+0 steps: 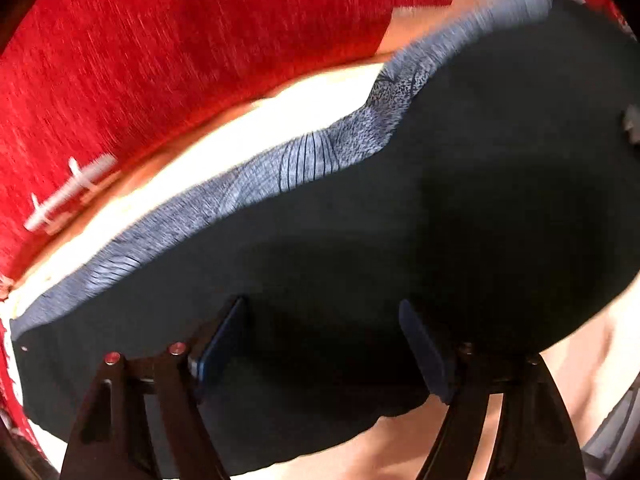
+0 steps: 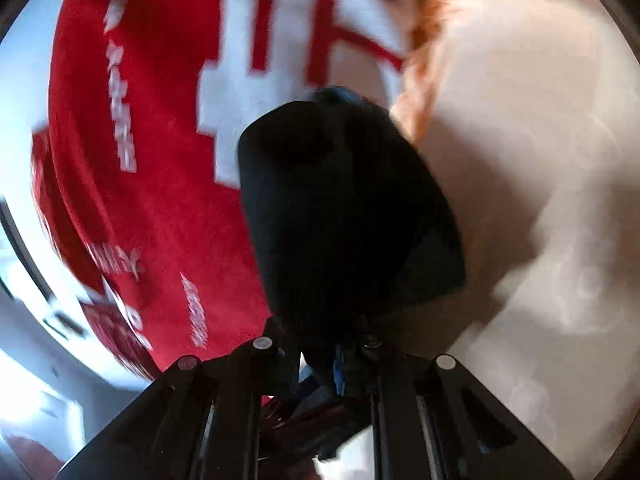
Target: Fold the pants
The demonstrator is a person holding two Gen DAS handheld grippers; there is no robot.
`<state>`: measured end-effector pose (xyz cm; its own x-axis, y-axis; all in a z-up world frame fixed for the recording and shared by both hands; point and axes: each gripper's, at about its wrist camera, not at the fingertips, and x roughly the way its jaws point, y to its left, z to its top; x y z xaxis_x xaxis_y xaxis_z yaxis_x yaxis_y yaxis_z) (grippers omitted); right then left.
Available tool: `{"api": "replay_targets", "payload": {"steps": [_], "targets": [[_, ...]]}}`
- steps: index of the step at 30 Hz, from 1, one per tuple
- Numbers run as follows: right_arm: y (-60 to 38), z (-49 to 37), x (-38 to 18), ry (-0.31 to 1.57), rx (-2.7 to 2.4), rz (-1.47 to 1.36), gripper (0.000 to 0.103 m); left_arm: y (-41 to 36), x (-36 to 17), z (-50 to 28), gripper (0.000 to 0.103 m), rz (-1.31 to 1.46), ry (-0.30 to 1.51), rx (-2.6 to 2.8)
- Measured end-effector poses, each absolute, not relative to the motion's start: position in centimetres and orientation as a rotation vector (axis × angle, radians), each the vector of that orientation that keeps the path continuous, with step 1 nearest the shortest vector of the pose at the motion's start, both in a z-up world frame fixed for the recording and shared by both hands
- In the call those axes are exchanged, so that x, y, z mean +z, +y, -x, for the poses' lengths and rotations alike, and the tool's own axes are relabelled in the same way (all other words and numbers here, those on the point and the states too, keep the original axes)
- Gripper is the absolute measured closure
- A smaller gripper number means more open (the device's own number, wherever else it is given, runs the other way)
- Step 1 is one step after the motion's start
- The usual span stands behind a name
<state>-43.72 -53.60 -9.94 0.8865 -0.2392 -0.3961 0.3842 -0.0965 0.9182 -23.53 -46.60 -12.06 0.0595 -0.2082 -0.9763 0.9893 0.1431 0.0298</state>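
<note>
The dark pants (image 1: pixel 400 248) lie spread on a cream sheet (image 1: pixel 224 128), with a blue-grey patterned lining (image 1: pixel 320 148) along their far edge. My left gripper (image 1: pixel 324 344) is open, its blue-padded fingers (image 1: pixel 222 344) wide apart just over the dark cloth, holding nothing. In the right wrist view my right gripper (image 2: pixel 332 344) is shut on a bunched part of the pants (image 2: pixel 344 208), which rises dark from between the fingers. Both views are blurred by motion.
A red blanket with white lettering (image 1: pixel 180 40) lies beyond the pants and fills the left of the right wrist view (image 2: pixel 160 200). Cream bedding (image 2: pixel 520 160) lies to the right. A white floor or wall edge (image 2: pixel 24 320) shows at far left.
</note>
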Motion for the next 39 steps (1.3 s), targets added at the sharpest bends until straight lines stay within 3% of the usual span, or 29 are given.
{"api": "replay_targets", "payload": {"steps": [6, 13, 21, 24, 28, 30, 32, 36, 39], "targets": [[-53.1, 39.4, -6.4, 0.278, -0.532, -1.418, 0.09, -43.6, -9.8, 19.0, 0.023, -0.908, 1.187, -1.178], [-50.0, 32.6, -1.2, 0.518, -0.525, -1.166, 0.09, -37.3, -7.0, 9.7, 0.023, -0.837, 1.186, -1.082], [-43.1, 19.6, -1.7, 0.839, -0.553, -0.853, 0.089, -29.7, -8.0, -2.1, 0.023, -0.822, 1.268, -0.846], [-39.9, 14.6, -4.5, 0.966, -0.588, -0.754, 0.082, -27.8, -8.6, -4.4, 0.023, -0.806, 1.303, -0.811], [-33.7, 8.4, -8.1, 1.236, -0.728, -0.37, 0.074, -26.3, -8.6, -6.2, 0.023, -0.78, 1.349, -0.823], [-31.0, 6.8, -8.1, 1.297, -0.755, -0.204, 0.063, -26.5, -8.1, -6.5, 0.023, -0.772, 1.349, -0.855], [-29.4, 7.1, -6.5, 1.268, -0.704, -0.227, 0.051, -26.1, -6.7, -7.8, 0.023, -0.773, 1.347, -0.897], [-30.7, 10.7, -4.2, 1.14, -0.533, -0.605, 0.049, -28.4, -5.2, -7.9, 0.023, -0.734, 1.447, -1.019], [-34.8, 14.5, -6.0, 0.983, -0.461, -1.118, 0.049, -29.3, -3.7, -6.4, 0.023, -0.655, 1.509, -1.142]]}}
